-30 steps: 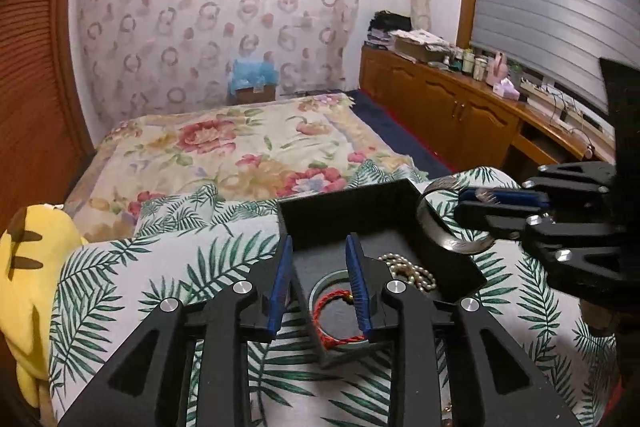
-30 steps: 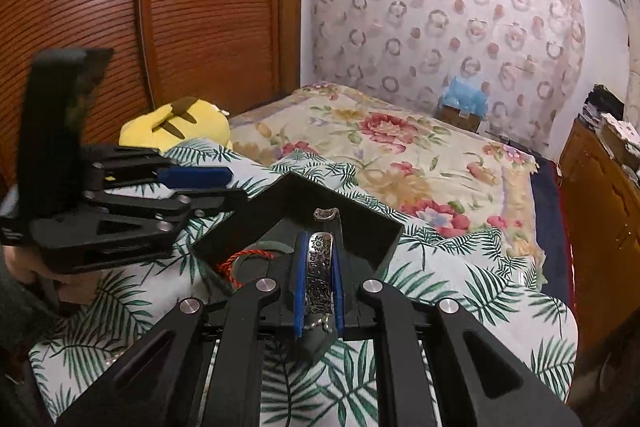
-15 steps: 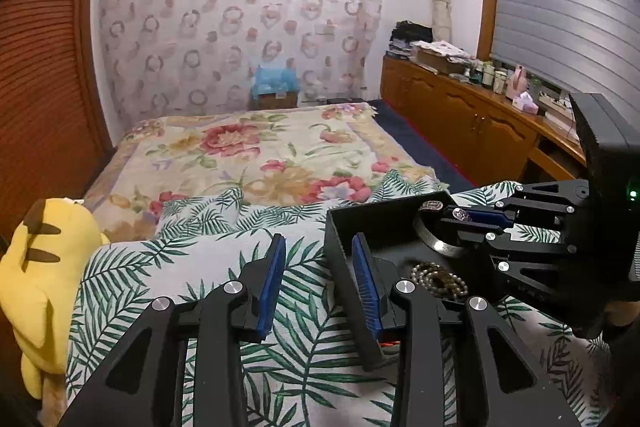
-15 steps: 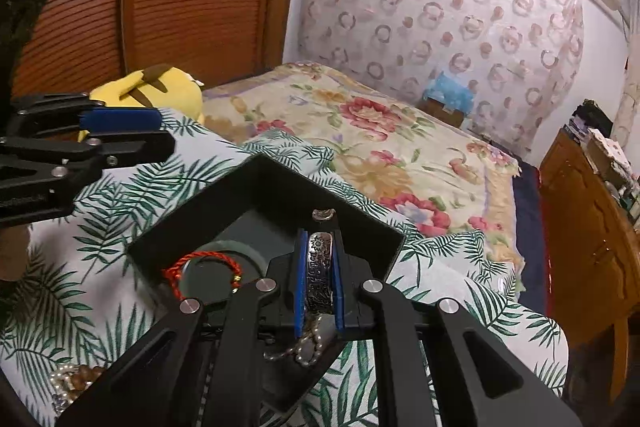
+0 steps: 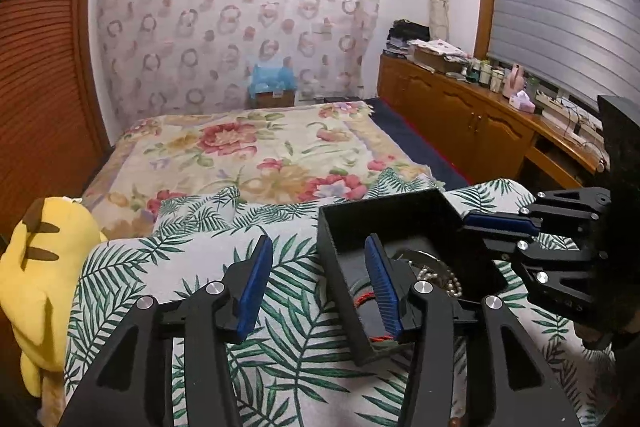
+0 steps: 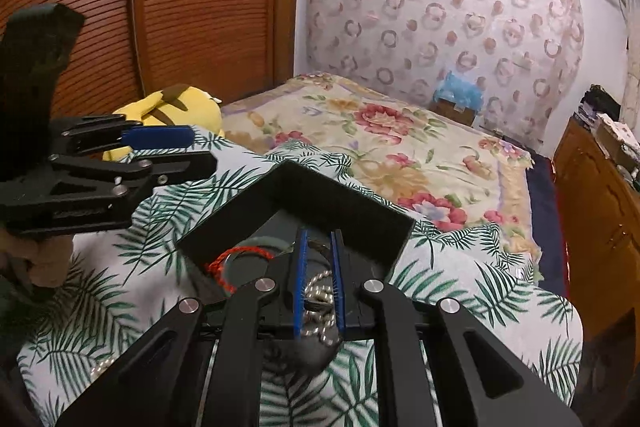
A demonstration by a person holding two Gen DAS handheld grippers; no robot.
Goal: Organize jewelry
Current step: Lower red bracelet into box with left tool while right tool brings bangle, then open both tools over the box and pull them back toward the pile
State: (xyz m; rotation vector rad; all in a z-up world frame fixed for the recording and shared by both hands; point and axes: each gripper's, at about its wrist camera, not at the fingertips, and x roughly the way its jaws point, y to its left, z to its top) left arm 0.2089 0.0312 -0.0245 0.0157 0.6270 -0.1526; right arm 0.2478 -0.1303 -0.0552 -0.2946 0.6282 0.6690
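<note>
Right gripper [image 6: 319, 279] nearly closed on bangle [image 6: 320, 301] inside black box [image 6: 352, 215], frame centre; left gripper [image 5: 320, 291] opening, empty, straddling box wall. Risk: bangle snagging pearls [image 5: 444, 281], dragging them out.

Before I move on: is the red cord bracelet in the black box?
Yes, the red bracelet lies on the floor of the black box, beside the pearls.

No readable text, brand, number or sign shows in either view. The left gripper [image 6: 160, 155], at the left of the right wrist view, bears faint raised lettering on its side, too blurred to read.
</note>
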